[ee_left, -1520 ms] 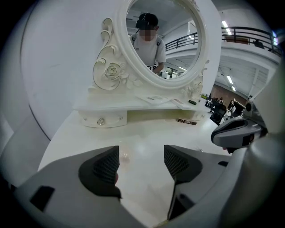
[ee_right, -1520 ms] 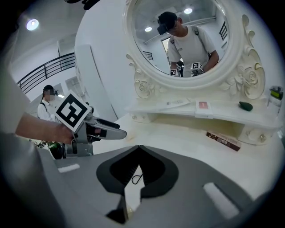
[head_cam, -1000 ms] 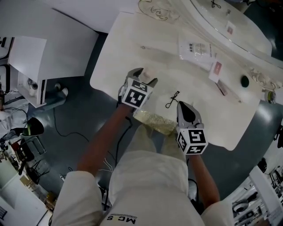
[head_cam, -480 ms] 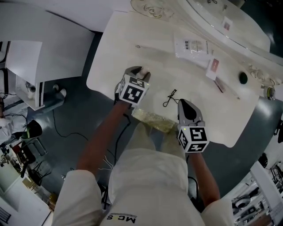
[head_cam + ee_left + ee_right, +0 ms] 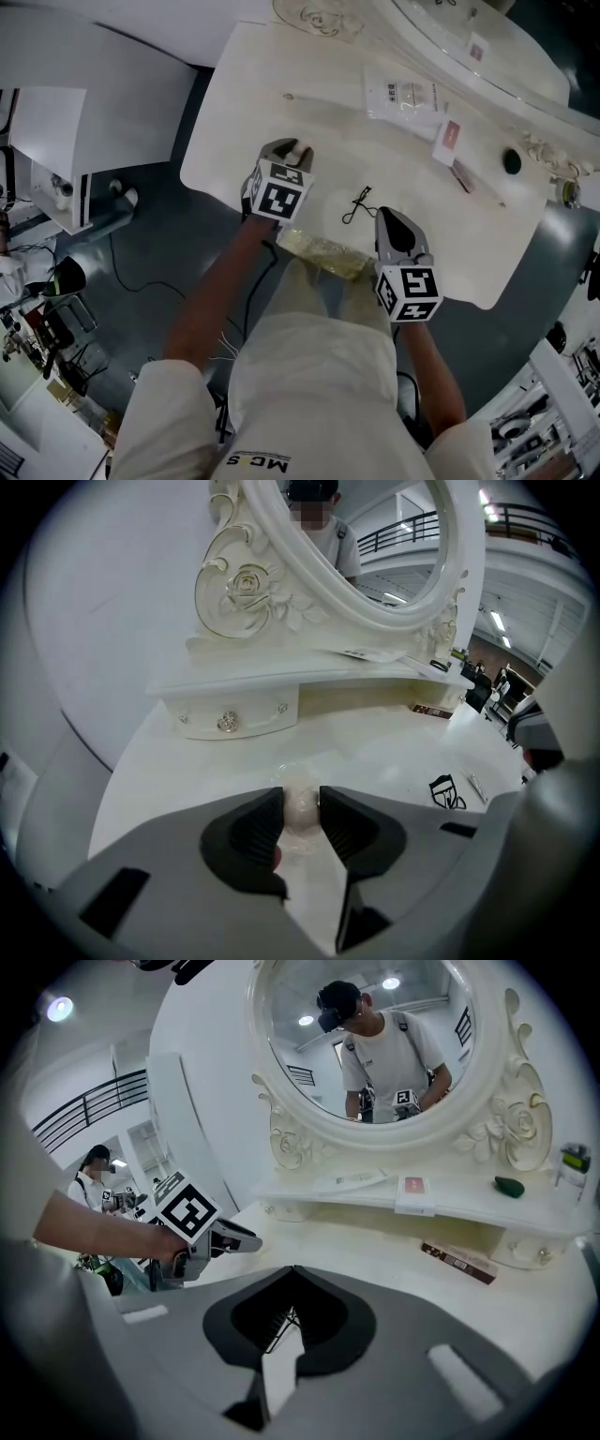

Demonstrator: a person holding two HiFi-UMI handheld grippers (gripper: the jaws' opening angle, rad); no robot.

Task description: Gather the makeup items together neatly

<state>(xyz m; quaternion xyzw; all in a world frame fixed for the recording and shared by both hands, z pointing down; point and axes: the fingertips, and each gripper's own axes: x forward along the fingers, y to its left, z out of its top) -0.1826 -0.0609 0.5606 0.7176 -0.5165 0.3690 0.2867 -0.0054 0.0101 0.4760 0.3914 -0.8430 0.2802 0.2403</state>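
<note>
On the white vanity table (image 5: 244, 84), my left gripper (image 5: 292, 150) points down at a small pale round makeup item (image 5: 300, 803). Its jaws have just been closing, and both pads now press on the item's sides. My right gripper (image 5: 389, 217) is shut and holds nothing, resting near the table's front edge. Just left of its tips lies a thin black wire-like item (image 5: 358, 206), which the right gripper view shows beyond the closed jaws as the same black wire item (image 5: 279, 1326).
Farther back lie a white packet (image 5: 403, 97), a red-and-white card (image 5: 447, 138), a slim dark box (image 5: 466, 176) and a dark green oval item (image 5: 511, 161). An ornate mirror (image 5: 375, 1044) stands at the back. A yellowish cloth (image 5: 323, 253) lies on the person's lap.
The left jaws went from wide open around the pale item to closed against it. The right gripper stayed where it was.
</note>
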